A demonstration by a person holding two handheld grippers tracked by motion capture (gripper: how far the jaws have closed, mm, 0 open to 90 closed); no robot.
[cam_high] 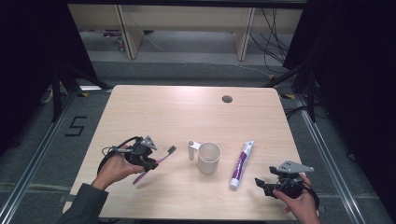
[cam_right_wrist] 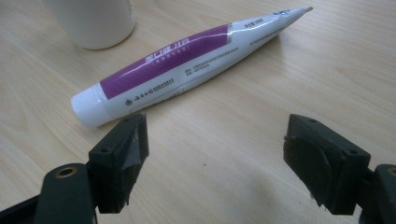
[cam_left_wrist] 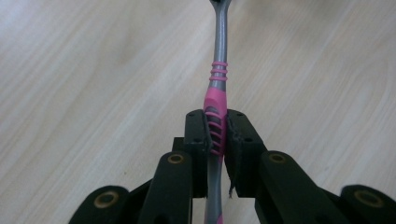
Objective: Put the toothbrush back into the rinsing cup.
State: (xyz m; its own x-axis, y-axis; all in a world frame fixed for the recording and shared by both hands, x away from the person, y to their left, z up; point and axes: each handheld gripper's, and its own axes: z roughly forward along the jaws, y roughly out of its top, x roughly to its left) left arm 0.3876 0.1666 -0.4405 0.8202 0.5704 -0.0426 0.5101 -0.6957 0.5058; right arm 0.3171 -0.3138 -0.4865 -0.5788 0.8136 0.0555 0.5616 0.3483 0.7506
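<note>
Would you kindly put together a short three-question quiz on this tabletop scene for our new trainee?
1. True or false: the left gripper is shut on the pink and grey plastic toothbrush.
2. Which thing lies nearest the open right gripper? A) the white and purple toothpaste tube B) the white plastic cup with a handle C) the toothbrush
3. Fill in: in the high view, the cup stands on the light wooden table between the toothbrush and the ____.

Key: 1 true; 2 A; 3 toothpaste tube.
</note>
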